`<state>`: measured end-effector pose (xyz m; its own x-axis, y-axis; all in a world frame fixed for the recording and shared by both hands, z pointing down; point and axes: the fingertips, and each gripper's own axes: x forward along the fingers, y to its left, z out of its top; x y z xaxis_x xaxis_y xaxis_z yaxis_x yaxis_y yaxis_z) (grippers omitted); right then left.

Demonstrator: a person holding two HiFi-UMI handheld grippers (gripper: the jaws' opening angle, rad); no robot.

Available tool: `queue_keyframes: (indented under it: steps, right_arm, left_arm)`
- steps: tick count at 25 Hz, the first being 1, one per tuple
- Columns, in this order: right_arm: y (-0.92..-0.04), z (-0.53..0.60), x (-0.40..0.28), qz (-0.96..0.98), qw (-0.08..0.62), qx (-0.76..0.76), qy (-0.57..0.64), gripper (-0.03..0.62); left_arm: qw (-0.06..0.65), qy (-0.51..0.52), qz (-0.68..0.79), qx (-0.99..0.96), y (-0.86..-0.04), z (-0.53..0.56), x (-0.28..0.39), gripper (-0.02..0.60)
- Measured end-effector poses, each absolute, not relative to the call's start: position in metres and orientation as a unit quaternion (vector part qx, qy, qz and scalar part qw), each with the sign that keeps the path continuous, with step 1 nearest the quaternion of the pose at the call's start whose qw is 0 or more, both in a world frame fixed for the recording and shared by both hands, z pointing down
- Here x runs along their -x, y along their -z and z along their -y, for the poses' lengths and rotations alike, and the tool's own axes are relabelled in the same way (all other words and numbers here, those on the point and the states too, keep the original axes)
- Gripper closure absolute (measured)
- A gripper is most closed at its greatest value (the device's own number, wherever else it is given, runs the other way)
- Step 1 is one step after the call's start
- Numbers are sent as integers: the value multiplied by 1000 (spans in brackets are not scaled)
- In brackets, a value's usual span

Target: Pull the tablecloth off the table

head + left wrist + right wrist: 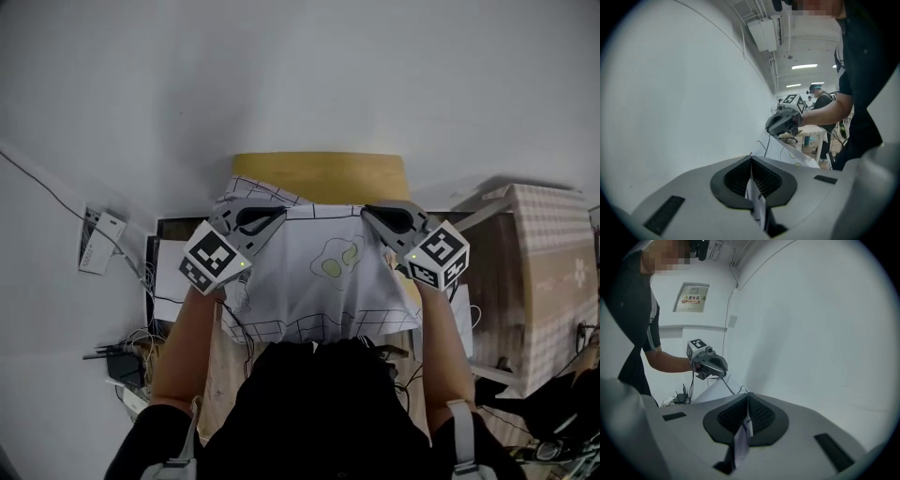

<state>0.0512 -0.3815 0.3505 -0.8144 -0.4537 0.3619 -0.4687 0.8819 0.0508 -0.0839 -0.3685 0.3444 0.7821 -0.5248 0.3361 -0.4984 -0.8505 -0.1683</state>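
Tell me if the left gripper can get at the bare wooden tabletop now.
Probably not yet: the left gripper is shut on the tablecloth, shared with the right gripper. The bare tabletop beyond lies uncovered, but it must let go first.

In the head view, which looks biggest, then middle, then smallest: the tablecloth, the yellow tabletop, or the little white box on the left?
1. tablecloth, biggest
2. tabletop, though only its far part shows past the cloth
3. white box, smallest

Even indoor light, fisheye-warped dark corners, mild softness
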Motion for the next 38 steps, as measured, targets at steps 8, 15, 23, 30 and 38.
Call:
queue_keyframes:
  steps: [8,15,23,30,38]
  right_arm:
    - [-284,357,-43,954,146,-261,33,572]
    - [-234,350,-41,950,131,-277,65,572]
    - [-179,364,-55,954,92,-275,80,572]
    - [-139,353,-72,957,64,-265,98,572]
    - [-85,382,-118,962,29,-253,101,572]
  left_arm:
    - [69,129,-274,951,-282,347,94,568]
    - [101,112,-264,953,-235,342,95,568]
    - [133,102,-274,947,-181,356,81,568]
    - [141,87,-284,944,-141,344,64,568]
    - [147,85,-300,939,-83,371,17,568]
